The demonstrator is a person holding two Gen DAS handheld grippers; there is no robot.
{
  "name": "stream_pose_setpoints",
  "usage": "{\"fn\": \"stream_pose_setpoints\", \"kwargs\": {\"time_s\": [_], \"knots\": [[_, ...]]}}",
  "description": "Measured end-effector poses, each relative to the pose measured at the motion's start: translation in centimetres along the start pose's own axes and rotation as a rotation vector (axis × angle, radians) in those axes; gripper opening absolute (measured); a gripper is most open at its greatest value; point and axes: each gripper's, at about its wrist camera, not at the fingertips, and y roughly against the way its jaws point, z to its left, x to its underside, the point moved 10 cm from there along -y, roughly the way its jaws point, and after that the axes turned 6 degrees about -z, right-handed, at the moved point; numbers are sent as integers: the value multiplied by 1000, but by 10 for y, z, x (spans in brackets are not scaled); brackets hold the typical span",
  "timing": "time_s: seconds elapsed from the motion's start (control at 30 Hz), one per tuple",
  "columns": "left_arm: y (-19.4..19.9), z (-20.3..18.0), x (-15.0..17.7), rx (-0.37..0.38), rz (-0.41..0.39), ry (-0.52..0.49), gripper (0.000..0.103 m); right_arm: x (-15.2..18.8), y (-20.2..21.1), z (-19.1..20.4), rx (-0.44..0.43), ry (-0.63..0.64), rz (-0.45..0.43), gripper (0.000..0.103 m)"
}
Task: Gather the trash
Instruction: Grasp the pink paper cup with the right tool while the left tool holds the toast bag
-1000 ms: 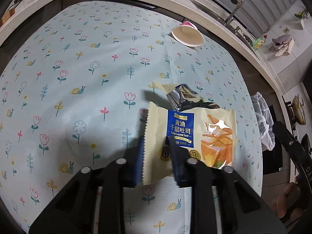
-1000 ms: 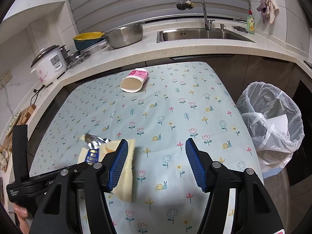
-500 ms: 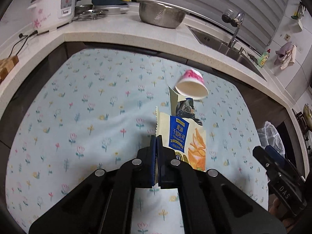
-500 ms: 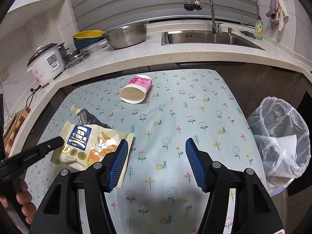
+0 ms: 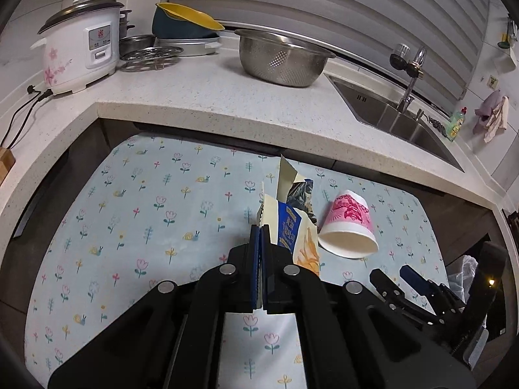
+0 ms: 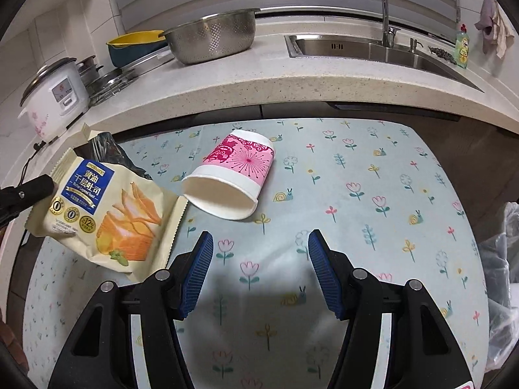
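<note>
Glossy plastic snack wrapper [image 6: 107, 214] with silvery foil lining; smooth paper cup [image 6: 232, 175]; matt printed tablecloth [image 6: 356, 201] — speckled stone counter [image 6: 259, 81], perforated steel colander [image 6: 211, 37].

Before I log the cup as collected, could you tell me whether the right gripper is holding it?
No, the right gripper is open and empty, and the paper cup lies on its side on the tablecloth.

From my left wrist view, the toast wrapper [image 5: 288, 227] stood edge-on, so my own fingers [image 5: 256, 259] covered its lower edge and most of its print was unreadable. The bin bag [image 6: 499, 259] was cut off by the right edge of the right wrist view, and I could not make out its contents. The left gripper [image 6: 35, 188] entered there only as a dark tip, its fingers hidden behind the wrapper.
</note>
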Motion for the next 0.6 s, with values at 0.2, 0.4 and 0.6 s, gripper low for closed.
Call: {"fn": "stream_pose_setpoints", "kwargs": {"time_s": [0.2,0.4,0.6], "knots": [[-14,-6,-7,14,-6,-12,1,-10,-27,2,-6,-14,5,51],[-16,-12,-12,23,-12,-16,1,-8,-36,1,-6,-28,35,10],[0,-26,-19,41,-29,-28,1,-14,-10,-12,6,-53,-5,4]]}}
